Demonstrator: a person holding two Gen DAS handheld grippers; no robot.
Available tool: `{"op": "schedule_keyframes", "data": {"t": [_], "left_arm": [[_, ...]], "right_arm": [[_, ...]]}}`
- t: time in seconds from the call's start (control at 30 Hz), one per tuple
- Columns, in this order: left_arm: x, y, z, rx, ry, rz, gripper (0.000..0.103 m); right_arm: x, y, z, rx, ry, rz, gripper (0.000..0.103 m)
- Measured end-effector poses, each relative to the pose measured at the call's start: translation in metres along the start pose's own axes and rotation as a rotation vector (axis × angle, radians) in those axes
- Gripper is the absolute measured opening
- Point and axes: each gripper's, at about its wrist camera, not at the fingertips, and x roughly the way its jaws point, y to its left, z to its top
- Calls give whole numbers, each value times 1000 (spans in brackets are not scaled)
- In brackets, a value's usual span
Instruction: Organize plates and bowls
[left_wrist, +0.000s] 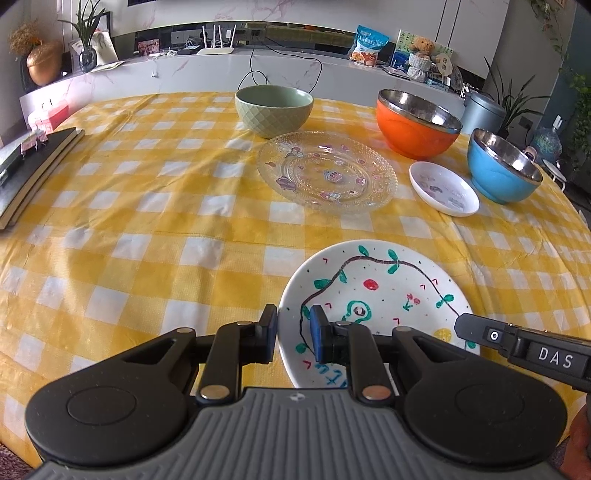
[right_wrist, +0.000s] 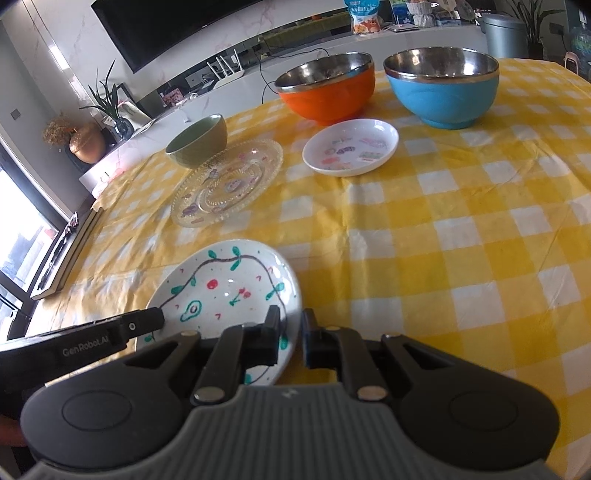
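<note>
A white hand-painted plate (left_wrist: 376, 295) (right_wrist: 229, 291) lies low over the yellow checked cloth at the near edge; I cannot tell if it touches the cloth. My left gripper (left_wrist: 291, 332) is shut on its left rim, one finger inside and one outside. My right gripper (right_wrist: 290, 332) is shut on the opposite rim; one of its fingers (left_wrist: 465, 326) shows in the left wrist view. Farther back stand a clear glass plate (left_wrist: 327, 171) (right_wrist: 227, 182), a small white dish (left_wrist: 443, 188) (right_wrist: 351, 151), a green bowl (left_wrist: 273, 110) (right_wrist: 197, 142), an orange bowl (left_wrist: 413, 125) (right_wrist: 328, 96) and a blue bowl (left_wrist: 498, 170) (right_wrist: 443, 92).
Dark books (left_wrist: 29, 170) (right_wrist: 62, 258) are stacked at the table's left edge. Bare checked cloth (left_wrist: 147, 221) stretches left of the plates and, in the right wrist view, right of the painted plate (right_wrist: 461, 258). A white counter with clutter runs behind the table.
</note>
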Motion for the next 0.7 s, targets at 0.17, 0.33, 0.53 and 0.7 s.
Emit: {"op": "schedule_keyframes", "data": {"t": [0.17, 0.33, 0.53, 0.7], "left_arm": [[0, 3, 1, -11, 3, -22, 27], [-9, 5, 2, -15, -21, -48, 39], [-27, -2, 14, 27, -74, -35, 40], [-36, -2, 32, 25, -118, -30, 41]], "right_arm": [[0, 2, -1, -19, -6, 8, 18], [-9, 0, 1, 0, -40, 4, 26], [-26, 7, 7, -47, -97, -35, 36], [-37, 11, 16, -76, -133, -64, 46]]}}
